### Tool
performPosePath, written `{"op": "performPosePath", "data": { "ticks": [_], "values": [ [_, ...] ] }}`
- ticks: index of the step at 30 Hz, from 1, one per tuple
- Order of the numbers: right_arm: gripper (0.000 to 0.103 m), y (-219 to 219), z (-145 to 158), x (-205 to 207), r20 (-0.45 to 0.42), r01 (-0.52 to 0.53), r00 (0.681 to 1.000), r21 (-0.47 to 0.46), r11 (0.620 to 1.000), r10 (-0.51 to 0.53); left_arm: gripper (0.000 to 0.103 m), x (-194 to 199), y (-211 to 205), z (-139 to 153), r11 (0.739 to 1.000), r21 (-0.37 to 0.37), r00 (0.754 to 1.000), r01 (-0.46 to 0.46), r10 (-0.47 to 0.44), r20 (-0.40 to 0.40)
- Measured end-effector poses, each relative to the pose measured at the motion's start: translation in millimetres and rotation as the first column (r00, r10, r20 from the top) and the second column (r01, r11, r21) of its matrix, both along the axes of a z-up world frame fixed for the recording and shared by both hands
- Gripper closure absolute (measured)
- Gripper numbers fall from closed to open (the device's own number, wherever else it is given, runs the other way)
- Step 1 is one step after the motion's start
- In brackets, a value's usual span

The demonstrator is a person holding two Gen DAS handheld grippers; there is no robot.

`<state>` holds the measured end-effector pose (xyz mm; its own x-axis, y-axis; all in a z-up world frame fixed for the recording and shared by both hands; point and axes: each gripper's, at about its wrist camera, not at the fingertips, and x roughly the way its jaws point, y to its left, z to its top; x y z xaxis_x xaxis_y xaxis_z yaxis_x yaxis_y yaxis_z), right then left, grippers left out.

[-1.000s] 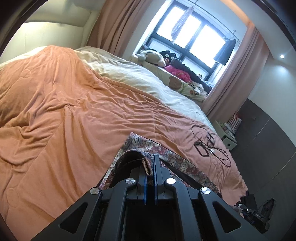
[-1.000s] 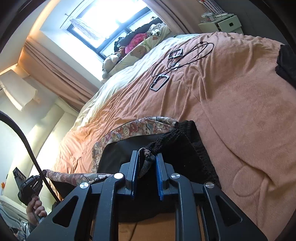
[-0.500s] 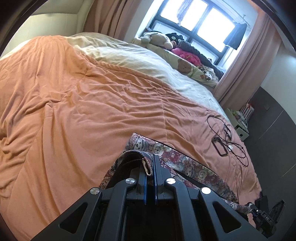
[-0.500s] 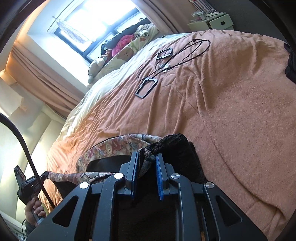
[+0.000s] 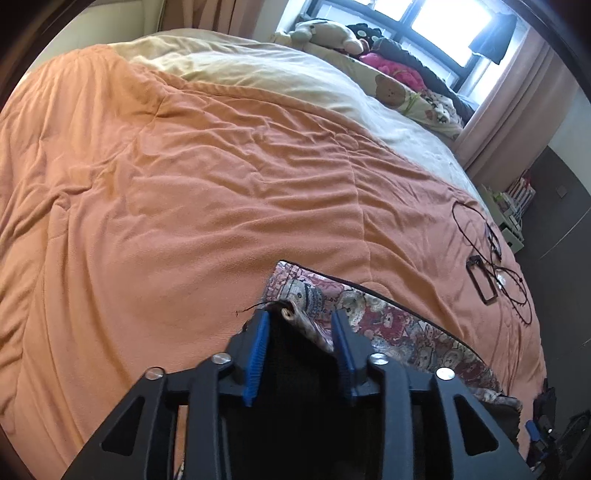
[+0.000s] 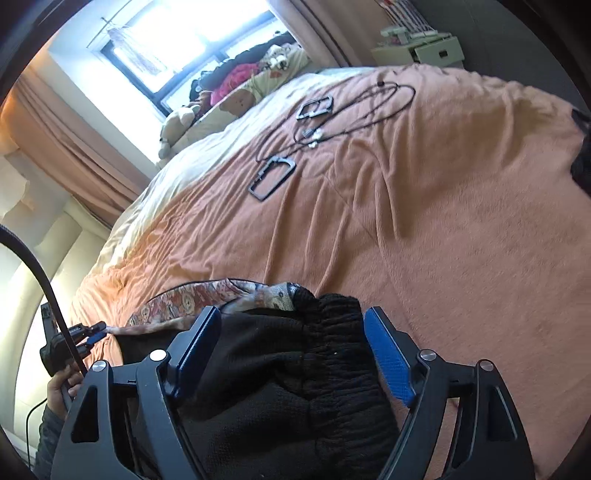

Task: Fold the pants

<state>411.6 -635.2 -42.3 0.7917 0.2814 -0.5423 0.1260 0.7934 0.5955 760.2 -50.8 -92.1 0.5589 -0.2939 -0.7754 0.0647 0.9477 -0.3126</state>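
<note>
On the orange blanket [image 5: 221, 192] below the window [image 6: 192, 33], cables [image 6: 354, 110] lie beyond your pants [image 6: 280, 369]; left gripper [image 5: 301, 319] and right gripper [image 6: 291, 325] spread wide.

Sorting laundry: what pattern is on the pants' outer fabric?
Teddy-bear print in reds and tans on the pants; left wrist view.

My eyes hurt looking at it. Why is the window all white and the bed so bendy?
Right wrist view: the window is blown out by daylight. Both views: the fisheye lens curves the orange blanket and darkens the corners.
</note>
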Motion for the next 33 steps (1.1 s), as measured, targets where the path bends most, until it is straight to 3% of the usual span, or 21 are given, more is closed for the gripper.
{"op": "performPosePath", "data": {
  "ticks": [6, 16, 23, 25, 26, 27, 29, 33],
  "values": [
    [0.024, -0.3, -3.4, 0.6, -0.041, -0.040, 0.999, -0.095, 0.995, 0.036, 0.054, -4.3, 5.3, -9.4, 0.995, 0.089, 0.999, 0.046, -0.046, -0.006],
    [0.024, 9.7, -4.0, 16.3, -0.126, -0.106, 0.988, -0.172, 0.979, 0.085, 0.054, 16.8, -21.9, -36.8, 0.958, 0.260, 0.992, 0.123, -0.123, -0.017],
    [0.024, 9.5, -8.5, 27.2, -0.138, -0.118, 0.986, -0.185, 0.976, 0.093, 0.054, 38.9, -44.3, -50.9, 0.929, 0.317, 0.979, 0.190, -0.202, 0.003],
    [0.024, 11.4, -9.4, 31.0, -0.138, -0.118, 0.986, -0.200, 0.973, 0.091, 0.061, 43.0, -47.8, -54.2, 0.923, 0.332, 0.977, 0.196, -0.211, 0.010],
    [0.024, 13.5, -9.4, 33.2, -0.135, -0.114, 0.987, -0.215, 0.970, 0.086, 0.077, 43.8, -48.7, -55.1, 0.919, 0.344, 0.977, 0.193, -0.213, 0.020],
    [0.026, 15.0, -8.5, 33.5, -0.129, -0.110, 0.988, -0.232, 0.967, 0.082, 0.092, 44.5, -48.9, -55.5, 0.915, 0.355, 0.976, 0.192, -0.214, 0.025],
    [0.052, 19.0, -7.6, 33.7, -0.114, -0.111, 0.990, -0.257, 0.960, 0.084, 0.096, 44.2, -49.3, -54.2, 0.911, 0.364, 0.973, 0.197, -0.226, 0.041],
    [0.076, 24.3, -3.8, 30.1, -0.083, -0.105, 0.993, -0.300, 0.948, 0.083, 0.098, 38.3, -46.8, -37.9, 0.917, 0.369, 0.972, 0.153, -0.207, 0.111]
  ]
}}
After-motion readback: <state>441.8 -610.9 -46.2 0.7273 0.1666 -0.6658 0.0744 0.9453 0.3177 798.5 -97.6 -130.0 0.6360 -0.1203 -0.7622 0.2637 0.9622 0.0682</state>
